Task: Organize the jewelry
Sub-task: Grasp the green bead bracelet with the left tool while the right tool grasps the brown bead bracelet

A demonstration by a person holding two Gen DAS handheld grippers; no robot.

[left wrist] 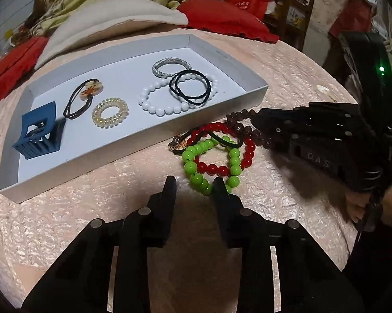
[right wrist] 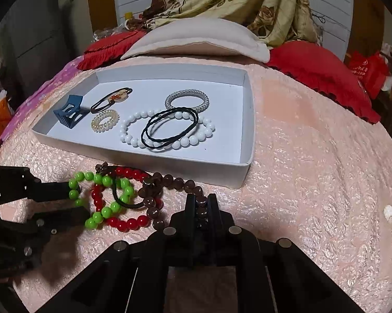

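Note:
A tangle of bracelets lies on the pink cloth just in front of the white tray: a green bead bracelet, a red bead one, a brown bead one and a black hair tie. My right gripper is shut on the brown beads. My left gripper straddles the near end of the green bracelet; its jaws stand apart, with the beads beside the right finger.
In the tray lie a blue claw clip, a spiral hair tie, a charm hair tie, a white bead bracelet, black hair ties and a silver bracelet. A cream pillow and red cushions lie behind.

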